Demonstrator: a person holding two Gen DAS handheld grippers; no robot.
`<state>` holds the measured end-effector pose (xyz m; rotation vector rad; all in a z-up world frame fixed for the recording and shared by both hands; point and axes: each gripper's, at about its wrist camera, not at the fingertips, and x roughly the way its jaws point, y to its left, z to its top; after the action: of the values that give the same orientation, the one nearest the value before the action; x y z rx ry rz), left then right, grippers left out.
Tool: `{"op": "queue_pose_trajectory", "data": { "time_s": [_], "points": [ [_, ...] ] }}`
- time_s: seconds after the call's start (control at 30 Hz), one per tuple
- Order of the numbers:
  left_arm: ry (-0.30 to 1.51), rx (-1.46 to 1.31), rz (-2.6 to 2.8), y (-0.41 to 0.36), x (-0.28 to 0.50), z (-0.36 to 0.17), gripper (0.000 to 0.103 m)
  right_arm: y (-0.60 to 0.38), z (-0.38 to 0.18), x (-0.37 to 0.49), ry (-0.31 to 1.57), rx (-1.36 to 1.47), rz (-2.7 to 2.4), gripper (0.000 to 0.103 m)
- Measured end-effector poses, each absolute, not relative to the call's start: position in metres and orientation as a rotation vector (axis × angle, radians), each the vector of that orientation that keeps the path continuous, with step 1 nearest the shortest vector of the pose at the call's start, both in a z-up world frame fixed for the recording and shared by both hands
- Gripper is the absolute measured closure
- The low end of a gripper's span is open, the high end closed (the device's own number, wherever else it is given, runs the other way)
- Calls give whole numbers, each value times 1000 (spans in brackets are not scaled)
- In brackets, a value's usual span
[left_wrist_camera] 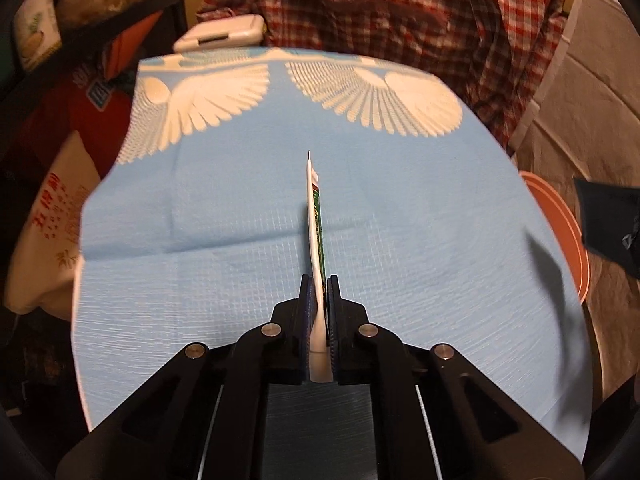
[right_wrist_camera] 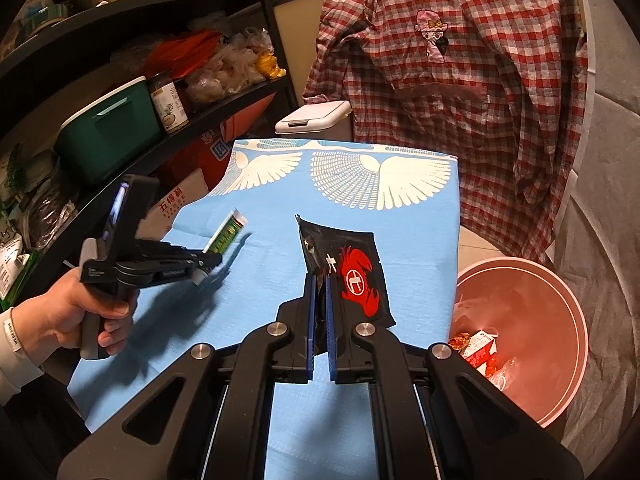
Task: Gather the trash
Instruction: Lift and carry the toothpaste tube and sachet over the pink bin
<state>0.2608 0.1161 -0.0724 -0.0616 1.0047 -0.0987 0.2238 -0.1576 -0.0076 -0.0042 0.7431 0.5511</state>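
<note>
1. Far left in the right wrist view – a shelf rack (right_wrist_camera: 120, 12) w/ a teal box (right_wrist_camera: 108, 128) and a jar (right_wrist_camera: 168, 102). Not part of the job, just crowding that side.
2. Left gripper (left_wrist_camera: 318, 288) is clamped on a green-and-white wrapper (left_wrist_camera: 316, 224), which stands edge-on between the pads, lifted clear of the blue cloth (left_wrist_camera: 200, 260). From the right wrist view the left gripper (right_wrist_camera: 206, 264) is seen side-on, held by the person's left hand (right_wrist_camera: 76, 316), w/ the wrapper (right_wrist_camera: 226, 232) poking out past the tips. Held by one end, likely so it drops free on release.
3. Center: right gripper (right_wrist_camera: 319, 280) is closed narrow on the left edge of a black packet w/ a red crab logo (right_wrist_camera: 352, 276); most of the packet hangs out to the right of the jaws. It looks lifted off the cloth, though contact at the far corner can't be told.
4. Right, beside and below the cloth's edge – a pink bin (right_wrist_camera: 560, 320) w/ red-and-white scraps already in it. Placed close, prob. so both hands can swing over w/o reaching.
5. Behind, a checked shirt (right_wrist_camera: 460, 60) hangs over a chair back.
6. Judgement: both pieces are picked up; carrying them right to the bin remains.
</note>
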Motion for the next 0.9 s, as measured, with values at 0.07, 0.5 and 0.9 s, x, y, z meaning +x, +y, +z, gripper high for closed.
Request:
{"op": "queue_pose_trajectory", "data": {
  "time_s": [0.07,0.5,0.9],
  "points": [
    [986,-57,-82,114,259,-65,96,-160,-7,224,737,-2,540,98],
    [859,-69,-38,101,241,-22,96,-175,5,219,674,2,475,98],
    [770,-48,-32,77,227,9,96,-190,16,217,625,16,424,98]
  ]
}}
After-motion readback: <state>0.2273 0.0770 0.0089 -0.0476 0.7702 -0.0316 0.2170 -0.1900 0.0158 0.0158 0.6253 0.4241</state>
